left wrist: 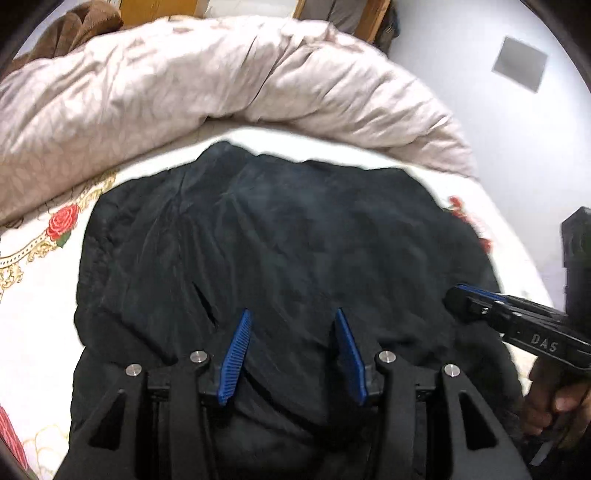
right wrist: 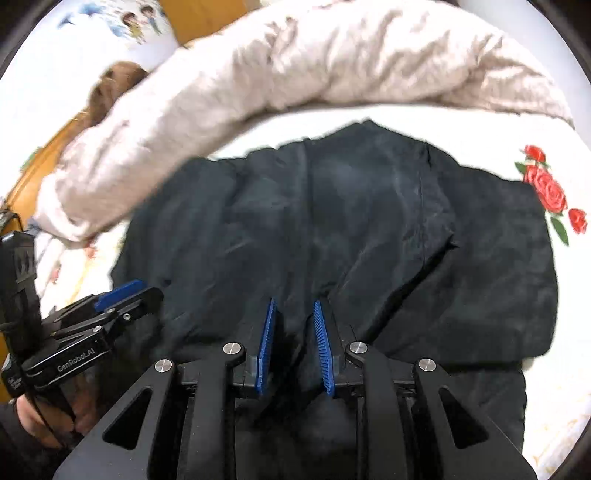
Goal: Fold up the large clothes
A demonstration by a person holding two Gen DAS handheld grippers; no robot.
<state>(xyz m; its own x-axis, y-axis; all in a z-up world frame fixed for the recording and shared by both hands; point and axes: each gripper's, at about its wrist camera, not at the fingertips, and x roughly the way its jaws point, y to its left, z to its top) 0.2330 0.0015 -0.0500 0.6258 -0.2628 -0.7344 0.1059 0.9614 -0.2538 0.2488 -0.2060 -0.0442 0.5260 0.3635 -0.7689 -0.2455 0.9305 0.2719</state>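
We find the left gripper (left wrist: pixel 291 354) at the near edge of the black jacket (left wrist: pixel 280 236), its blue pads set apart with dark cloth bunched between them; whether they pinch it we cannot tell. The right gripper (right wrist: pixel 295 347) stands narrower, a ridge of the same cloth rising into the gap, and its grip is equally unclear. The jacket lies spread across the flowered bedsheet (left wrist: pixel 40 280), partly folded by our judgement. Risk: if either hold is loose, the near hem could slip out mid-fold and leave the layers skewed; the slick fabric would cause this. Further off, a rumpled pale duvet (left wrist: pixel 207 81) lies just beyond the jacket's far edge and could obstruct a fold carried that way. A brown garment (left wrist: pixel 81 29) sits at the far left.
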